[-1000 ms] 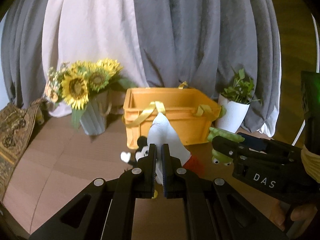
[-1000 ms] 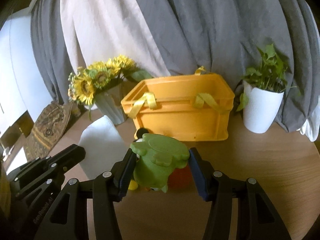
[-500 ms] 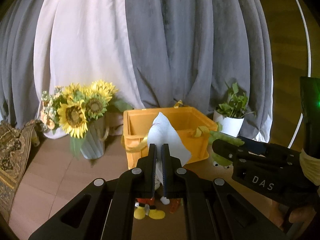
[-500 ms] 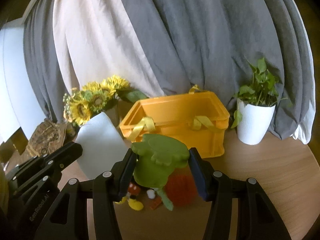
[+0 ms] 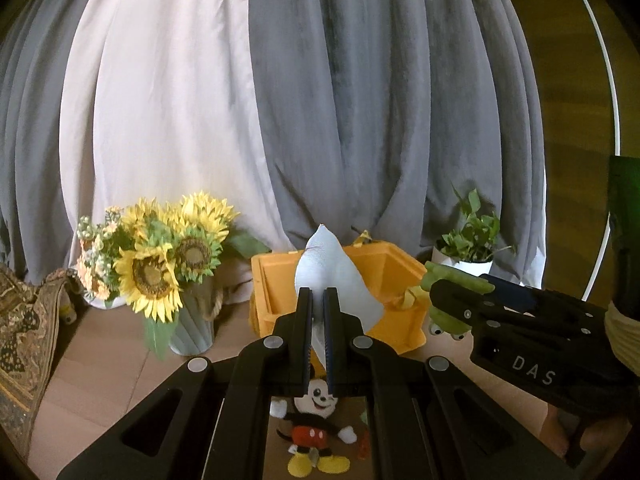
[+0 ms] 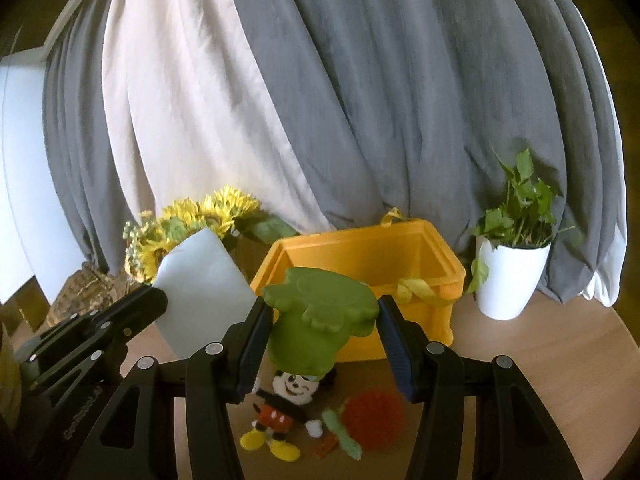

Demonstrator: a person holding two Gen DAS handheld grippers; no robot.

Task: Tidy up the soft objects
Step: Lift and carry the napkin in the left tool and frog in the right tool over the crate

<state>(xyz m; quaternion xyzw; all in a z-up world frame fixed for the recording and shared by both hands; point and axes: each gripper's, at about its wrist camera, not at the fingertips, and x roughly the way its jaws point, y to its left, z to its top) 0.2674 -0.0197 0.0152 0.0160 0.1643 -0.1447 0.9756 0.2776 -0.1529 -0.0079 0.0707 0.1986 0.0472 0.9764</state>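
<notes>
My left gripper (image 5: 317, 308) is shut on a flat white pad (image 5: 334, 276), held up in front of the orange crate (image 5: 396, 280). The same white pad (image 6: 200, 292) shows at the left of the right wrist view, with the left gripper (image 6: 154, 300) below it. My right gripper (image 6: 320, 320) is shut on a green frog toy (image 6: 316, 320), lifted off the table before the orange crate (image 6: 360, 252). The right gripper (image 5: 448, 292) and green frog toy (image 5: 444, 316) also appear at the right of the left wrist view. A mouse plush (image 6: 284, 404), a red spiky ball (image 6: 374, 414) and a small green piece (image 6: 344, 436) lie on the table below.
A sunflower bouquet in a grey vase (image 5: 160, 264) stands left of the crate. A white potted plant (image 6: 512, 276) stands to its right. Grey and white curtains hang behind. A patterned cloth (image 5: 20, 340) lies at the far left. The wooden round table (image 6: 560, 360) extends right.
Both grippers have risen with their loads, so the crate's inside now shows. The mouse plush and red ball have dropped lower in both views.
</notes>
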